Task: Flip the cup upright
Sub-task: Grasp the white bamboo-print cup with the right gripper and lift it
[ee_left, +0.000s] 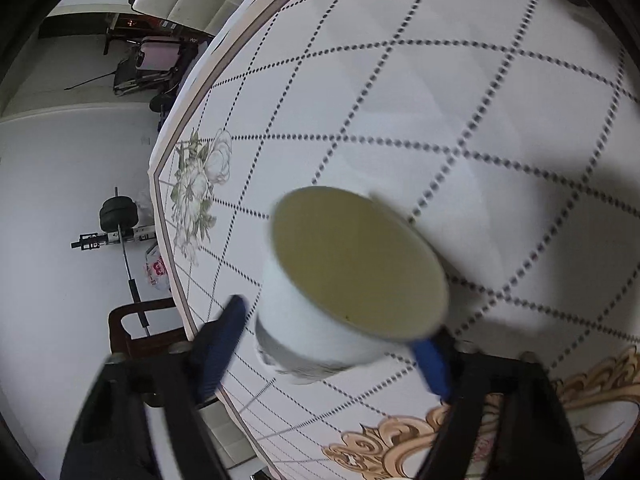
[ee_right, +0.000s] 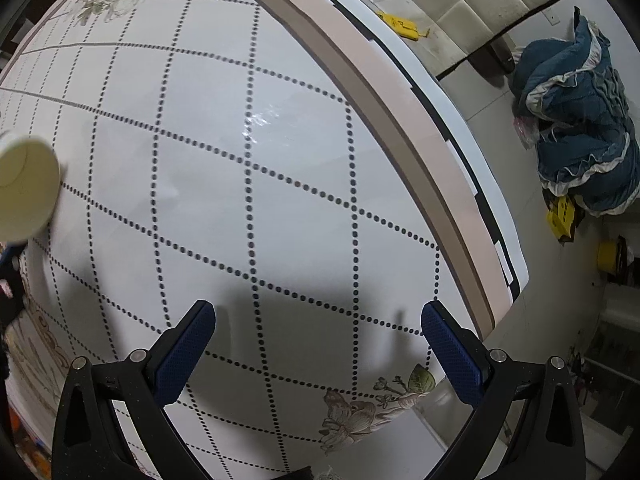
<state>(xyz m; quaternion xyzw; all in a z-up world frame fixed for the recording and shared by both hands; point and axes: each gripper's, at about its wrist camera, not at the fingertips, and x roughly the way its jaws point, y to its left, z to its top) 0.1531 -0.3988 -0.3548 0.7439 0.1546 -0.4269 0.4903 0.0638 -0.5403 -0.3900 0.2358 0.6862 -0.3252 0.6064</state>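
A white paper cup [ee_left: 352, 276] with a cream inside sits between the blue pads of my left gripper [ee_left: 332, 344], tilted with its open mouth toward the camera. The image is blurred; the left pad [ee_left: 224, 340] stands a little apart from the cup wall, and the right pad [ee_left: 432, 364] lies against the rim. The cup appears above the table [ee_left: 440, 100]. The same cup [ee_right: 24, 188] shows at the left edge of the right wrist view. My right gripper [ee_right: 318, 360] is open and empty above the table [ee_right: 240, 160].
The table carries a white cloth with dotted diamond lines and flower prints. Its edge [ee_left: 168, 240] runs down the left. Beyond it are a dark wooden chair [ee_left: 136, 332] and dumbbells [ee_left: 118, 212]. In the right wrist view a padded chair [ee_right: 472, 0] and blue bedding [ee_right: 580, 120] lie past the edge.
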